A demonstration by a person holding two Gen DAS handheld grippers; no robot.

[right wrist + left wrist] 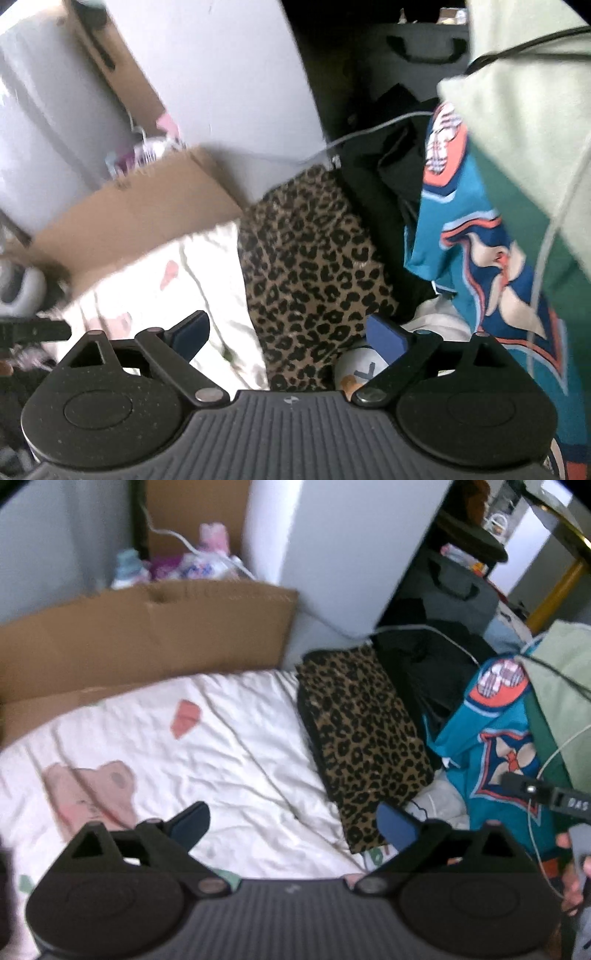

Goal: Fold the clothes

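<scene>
A folded leopard-print garment point(364, 734) lies on the white patterned sheet point(166, 746), at the sheet's right side. My left gripper point(293, 825) hangs above the sheet, open, with nothing between its blue pads. In the right wrist view the same leopard-print garment point(314, 266) lies below my right gripper point(288, 338), which is also open and holds nothing. A teal jersey point(491, 734) with orange and white patches lies in the pile to the right, and this teal jersey point(476, 236) fills the right of the right wrist view. Dark clothes point(424, 664) sit behind the leopard piece.
A brown cardboard box point(147, 635) stands behind the sheet with bottles in it. A pale green cloth point(524, 92) hangs at the right. A white cable point(417, 631) runs across the dark clothes. The other gripper's tip point(546, 794) and a hand point(570, 871) show at the right edge.
</scene>
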